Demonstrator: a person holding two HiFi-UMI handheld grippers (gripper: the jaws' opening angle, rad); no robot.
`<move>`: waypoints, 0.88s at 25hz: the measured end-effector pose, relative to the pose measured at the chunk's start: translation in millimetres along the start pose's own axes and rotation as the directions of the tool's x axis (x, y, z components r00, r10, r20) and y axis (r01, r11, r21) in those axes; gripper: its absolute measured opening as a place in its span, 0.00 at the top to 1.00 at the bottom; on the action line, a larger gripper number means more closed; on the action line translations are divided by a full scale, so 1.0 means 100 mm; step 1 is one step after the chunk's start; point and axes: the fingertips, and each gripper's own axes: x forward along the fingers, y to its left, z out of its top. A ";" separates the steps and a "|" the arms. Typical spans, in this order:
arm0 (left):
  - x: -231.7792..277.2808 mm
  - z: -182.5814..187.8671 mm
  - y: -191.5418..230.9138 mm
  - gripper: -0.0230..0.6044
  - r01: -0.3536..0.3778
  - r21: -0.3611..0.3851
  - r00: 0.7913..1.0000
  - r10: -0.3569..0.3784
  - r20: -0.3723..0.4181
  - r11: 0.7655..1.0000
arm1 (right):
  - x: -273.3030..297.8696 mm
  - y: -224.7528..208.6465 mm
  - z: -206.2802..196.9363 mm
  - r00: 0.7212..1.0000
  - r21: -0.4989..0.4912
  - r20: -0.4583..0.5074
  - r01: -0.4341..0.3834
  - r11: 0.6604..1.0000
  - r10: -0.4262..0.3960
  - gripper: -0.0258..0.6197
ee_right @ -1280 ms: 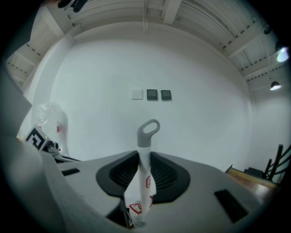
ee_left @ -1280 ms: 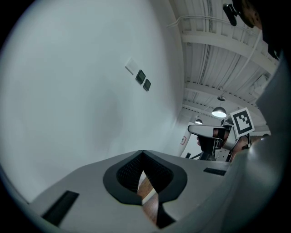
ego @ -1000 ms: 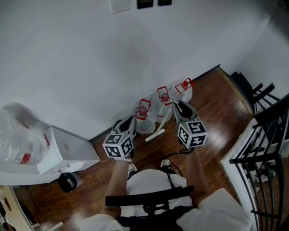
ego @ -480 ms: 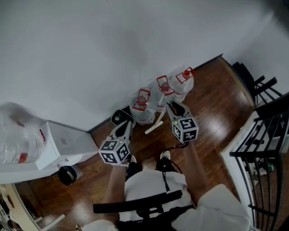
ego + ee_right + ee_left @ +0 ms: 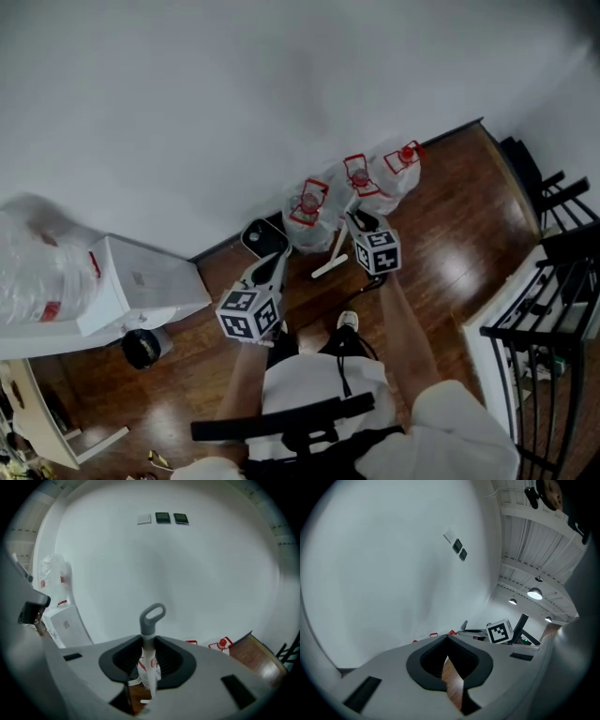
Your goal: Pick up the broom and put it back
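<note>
Right gripper view shows the right gripper (image 5: 149,641) with its jaws about half closed, pinching the white shaft of the broom (image 5: 152,616) just below the grey hanging loop. From the head view, the shaft slants down from that grip toward the wooden floor (image 5: 441,234), and its low end seems to rest there, just in front of the water jugs (image 5: 309,220) that line the wall (image 5: 281,94). The left gripper (image 5: 447,641) hangs beside it with its jaws a little apart and nothing between them, only floor showing through the gap.

The chief risk is the place of the grip. It sits at the very top of a smooth, round shaft, so nearly all the length hangs below the pads. The shaft could pivot or slide through them once the lower end leaves the floor. A swinging lower end would likely strike the jugs, which stand close behind and look light enough to topple. A sideways drag could also catch the low end on the floor and twist the handle out of the jaws. The empty left gripper gives no second support, so a slip would drop the broom.
</note>
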 end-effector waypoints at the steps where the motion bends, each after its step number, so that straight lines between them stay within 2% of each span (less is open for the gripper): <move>1: -0.01 0.00 0.03 0.99 -0.006 -0.004 1.000 0.006 0.002 1.000 | 0.09 0.00 0.03 1.000 -0.005 -0.007 -0.010 1.000 0.010 0.78; 11: -0.18 0.11 0.33 0.99 -0.085 -0.043 0.995 0.087 0.042 0.995 | 1.11 0.11 0.43 0.988 -0.071 -0.108 -0.118 0.990 0.110 0.78; 15: -0.29 0.15 0.52 0.99 -0.127 -0.066 0.990 0.130 0.056 0.990 | 1.26 0.14 0.65 0.990 -0.114 -0.118 -0.087 0.990 0.073 0.77; 22: -0.37 0.20 0.74 0.99 -0.158 -0.097 0.984 0.165 0.072 0.983 | 1.52 0.18 0.73 0.991 -0.141 -0.120 -0.073 0.987 0.056 0.77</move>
